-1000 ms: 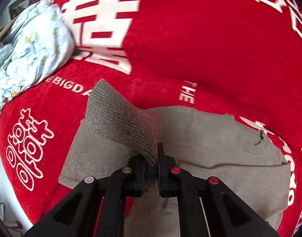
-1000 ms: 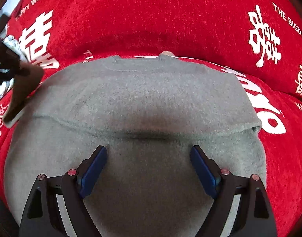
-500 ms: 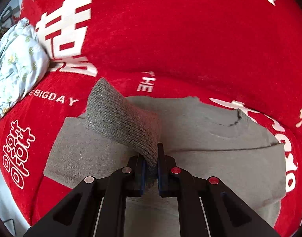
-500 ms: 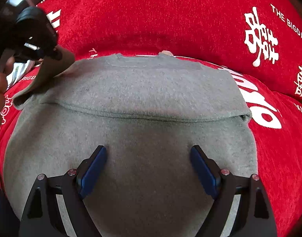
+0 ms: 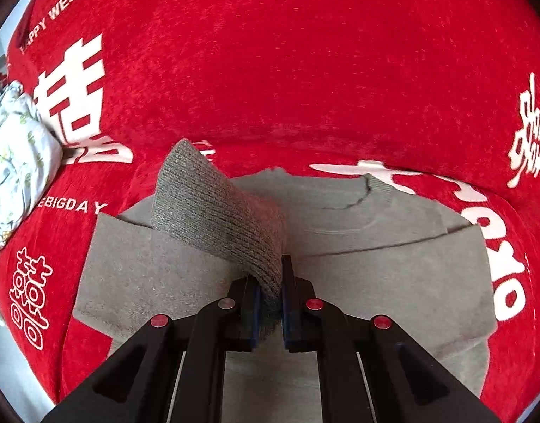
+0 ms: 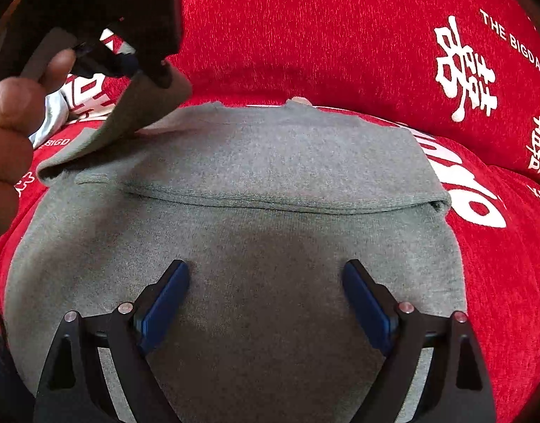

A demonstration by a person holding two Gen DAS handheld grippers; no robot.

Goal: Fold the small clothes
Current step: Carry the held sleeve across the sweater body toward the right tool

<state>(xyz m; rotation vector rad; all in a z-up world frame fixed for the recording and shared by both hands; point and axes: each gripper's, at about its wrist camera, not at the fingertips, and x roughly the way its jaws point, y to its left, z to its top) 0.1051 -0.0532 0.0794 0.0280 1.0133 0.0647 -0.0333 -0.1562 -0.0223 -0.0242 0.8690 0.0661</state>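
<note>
A small grey knit sweater (image 6: 270, 246) lies flat on the red cloth, neck at the far side; it also shows in the left wrist view (image 5: 375, 275). Its right sleeve (image 6: 305, 183) is folded across the chest. My left gripper (image 5: 270, 282) is shut on the ribbed cuff of the left sleeve (image 5: 217, 208) and holds it lifted over the sweater's body. In the right wrist view the left gripper (image 6: 143, 67) and the hanging sleeve (image 6: 128, 123) show at upper left. My right gripper (image 6: 266, 282) is open and empty, low over the sweater's lower body.
The red plush cover (image 5: 305, 70) with white lettering spreads under everything and rises at the back. A crumpled white floral garment (image 5: 12, 162) lies at the far left. The person's hand (image 6: 8, 134) is at the left edge.
My left gripper has carried the sleeve cuff rightward, in over the sweater's body. The right gripper stays open in place over the lower body.
</note>
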